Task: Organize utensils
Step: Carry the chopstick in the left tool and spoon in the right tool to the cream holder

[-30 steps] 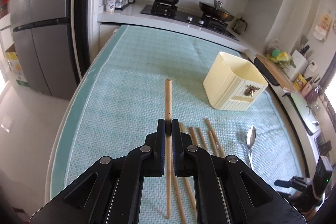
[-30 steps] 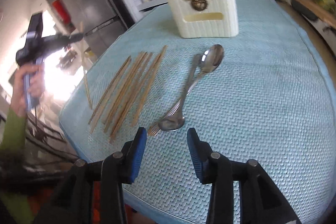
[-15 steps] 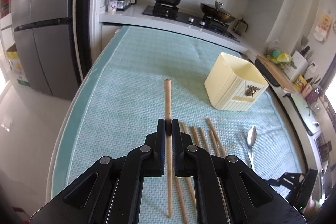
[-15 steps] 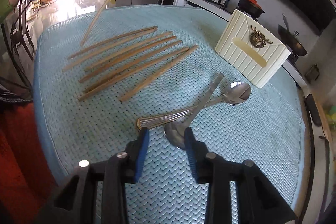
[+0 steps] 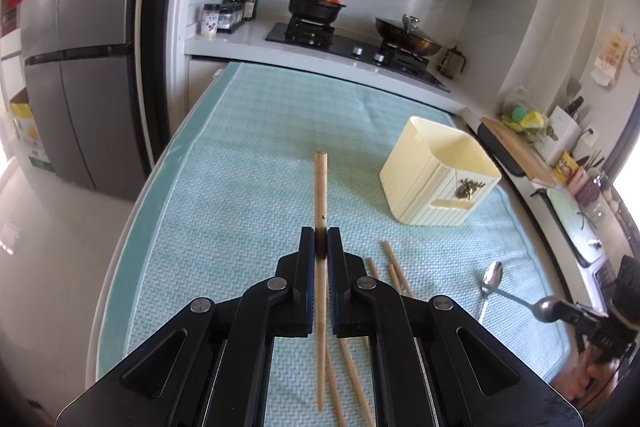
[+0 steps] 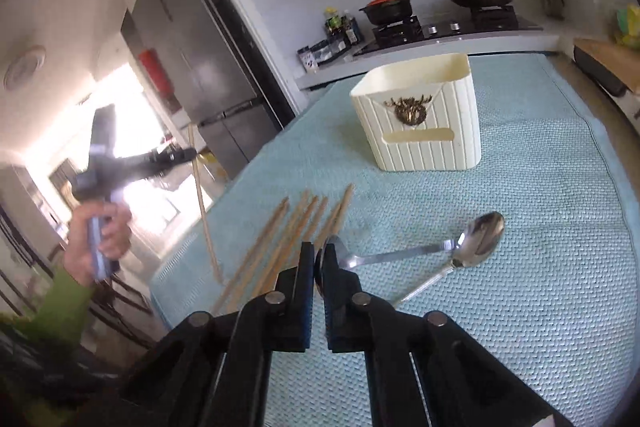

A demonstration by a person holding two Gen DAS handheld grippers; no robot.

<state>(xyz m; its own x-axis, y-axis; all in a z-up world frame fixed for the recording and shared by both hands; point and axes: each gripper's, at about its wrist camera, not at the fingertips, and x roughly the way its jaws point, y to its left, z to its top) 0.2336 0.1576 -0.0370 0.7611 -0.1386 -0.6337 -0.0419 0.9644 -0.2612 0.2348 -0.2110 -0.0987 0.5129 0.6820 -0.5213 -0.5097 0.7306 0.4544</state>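
**Both grippers loaded: one chopstick, one spoon**

Left gripper [image 5: 321,245]: jaws clamped on one chopstick [image 5: 320,187], held above the mat [image 5: 240,187], its tip pointing away from the camera.

Right gripper [image 6: 319,259]: jaws have just been closing and now pinch the bowl of one spoon [image 6: 384,257], handle running out to the right. In the left wrist view that spoon hangs clear of the mat.

On the mat: loose chopsticks [image 6: 296,235] in a rough fan, about six, though blur makes the count unsure. One more spoon [image 6: 474,241] lies just right of them. One cream holder [image 6: 424,123] stands upright farther back, well apart from the utensils; nothing shows above its rim.
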